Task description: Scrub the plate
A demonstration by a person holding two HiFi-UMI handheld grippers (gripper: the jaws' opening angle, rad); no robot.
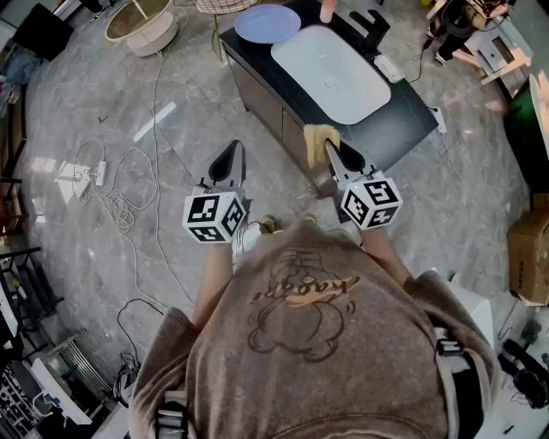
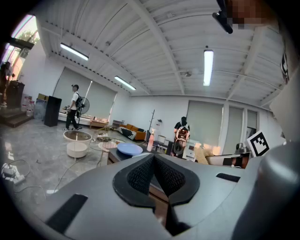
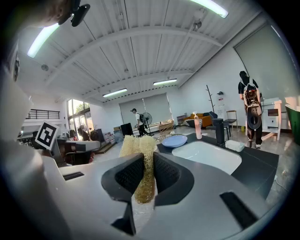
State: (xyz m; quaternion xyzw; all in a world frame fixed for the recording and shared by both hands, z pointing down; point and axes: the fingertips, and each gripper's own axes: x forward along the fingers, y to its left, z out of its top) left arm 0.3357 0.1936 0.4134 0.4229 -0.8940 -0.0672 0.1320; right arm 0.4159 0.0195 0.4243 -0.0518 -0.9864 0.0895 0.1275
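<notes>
Clamping a yellow scrubber [image 3: 137, 144], seemingly loofah, the right gripper [image 1: 333, 151] has its fingers pressed on it, just short of the sink [image 1: 330, 73]. Left gripper [image 2: 153, 158]: fingers together, empty, further left of the sink. Blue plate [image 1: 267, 23] lies on the dark worktop [image 1: 407, 107] at the sink's far-left corner, well apart from both.

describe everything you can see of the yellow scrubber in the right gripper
The scrubber is pale yellow, with a coarse, fibrous, loofah-like weave. The right gripper pinches it flat between its pads, and its frayed free end fans out past the jaw tips. Nothing but the gripper touches it. It is held in the air, just short of the dark counter.
</notes>
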